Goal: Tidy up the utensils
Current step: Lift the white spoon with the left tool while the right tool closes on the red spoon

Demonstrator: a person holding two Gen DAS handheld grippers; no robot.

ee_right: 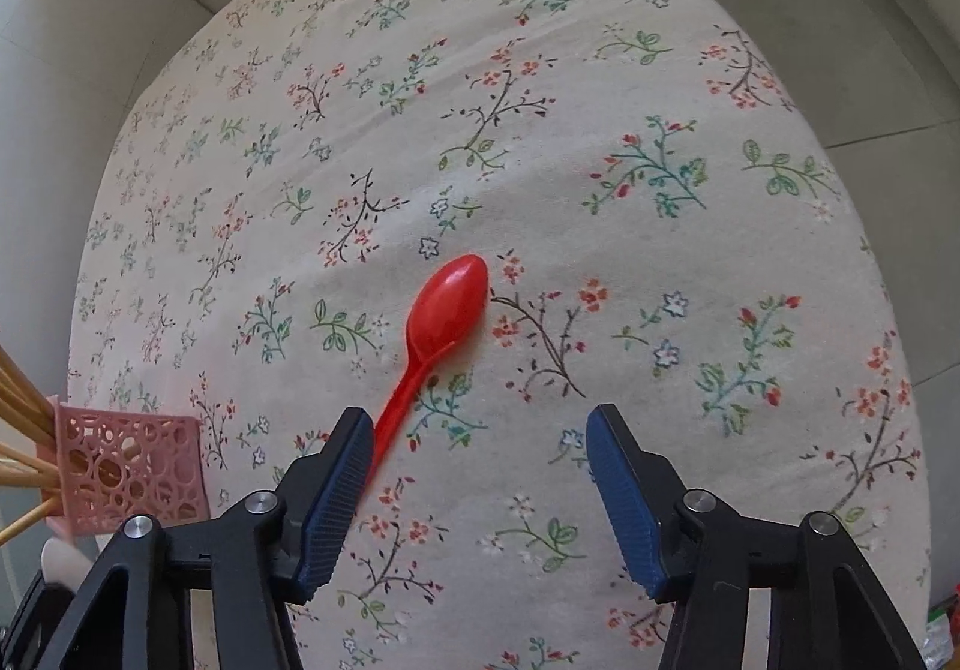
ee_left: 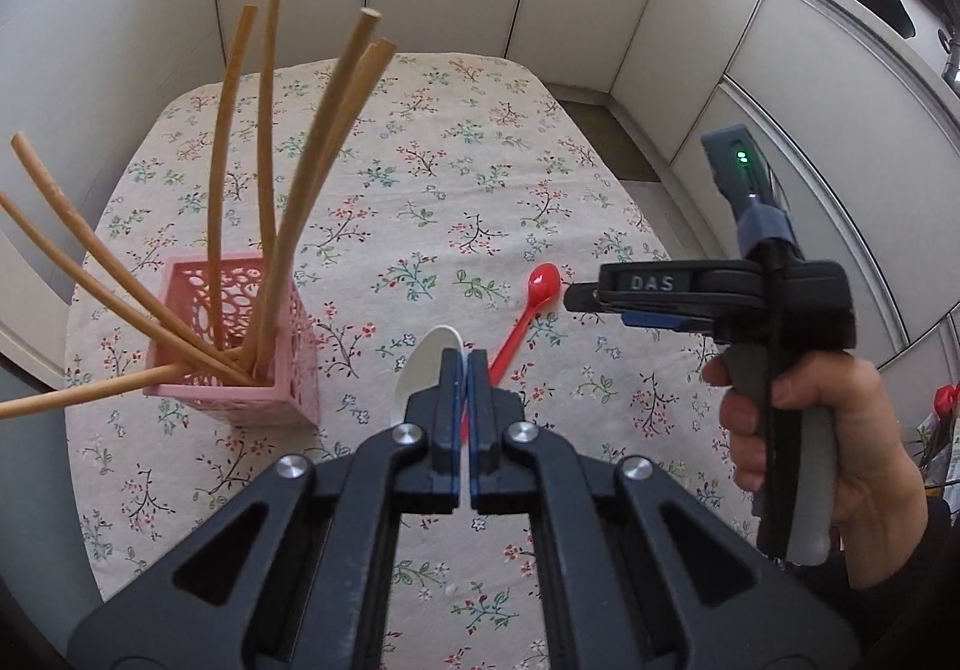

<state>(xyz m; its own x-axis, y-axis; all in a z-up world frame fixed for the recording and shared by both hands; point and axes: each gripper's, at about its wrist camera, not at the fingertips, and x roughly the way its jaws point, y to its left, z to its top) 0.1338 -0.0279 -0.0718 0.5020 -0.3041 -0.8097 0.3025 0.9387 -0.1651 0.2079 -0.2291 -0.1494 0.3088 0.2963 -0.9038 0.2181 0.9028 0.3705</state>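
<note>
Left wrist view: left tongs (ee_left: pixel 465 370) pinch a white spoon (ee_left: pixel 423 370) above the floral counter (ee_left: pixel 420 190). Right tongs (ee_right: pixel 480 484), gaping and holding nothing, hover over a red spoon (ee_right: pixel 441 310) lying on the cloth. Farther left, a pink basket (ee_left: pixel 240 346) holds wooden chopsticks (ee_left: pixel 264 160).

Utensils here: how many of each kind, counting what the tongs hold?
Chopsticks in the basket: 7
Red spoon on the cloth: 1
White spoon in the left tongs: 1
Total: 9
</note>
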